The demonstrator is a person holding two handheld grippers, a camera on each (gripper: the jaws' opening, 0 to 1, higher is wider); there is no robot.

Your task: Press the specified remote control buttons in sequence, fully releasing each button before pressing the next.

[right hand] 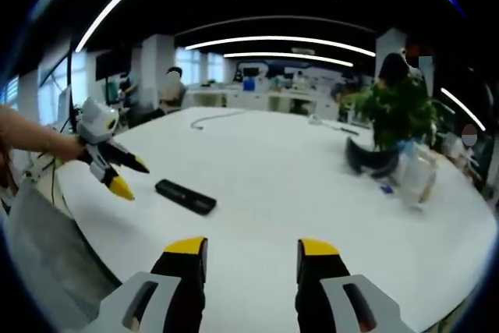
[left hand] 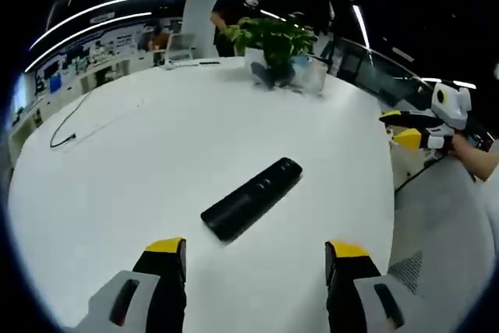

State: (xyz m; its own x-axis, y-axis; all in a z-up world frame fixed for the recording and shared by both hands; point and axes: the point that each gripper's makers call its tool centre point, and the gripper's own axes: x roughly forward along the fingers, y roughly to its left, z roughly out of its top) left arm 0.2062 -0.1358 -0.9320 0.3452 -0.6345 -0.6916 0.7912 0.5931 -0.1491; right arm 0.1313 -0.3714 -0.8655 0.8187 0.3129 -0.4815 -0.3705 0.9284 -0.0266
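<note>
Remote point(left hand: 253, 197) lies untouched on table point(left hand: 140, 161); left gripper point(left hand: 255, 259) and right gripper point(right hand: 251, 256) both wide, empty; no button pressed yet.

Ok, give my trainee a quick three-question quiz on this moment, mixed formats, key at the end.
1. True or false: the left tongs are clamped on the remote control.
2. Multiple choice: the remote control lies A) flat on the white table, B) against the potted plant, C) held in a hand.
3. Fill in: in the right gripper view, the right tongs stand ____, over bare table.

Key: 1 false, they hover open short of it. 2 A. 3 open.
</note>
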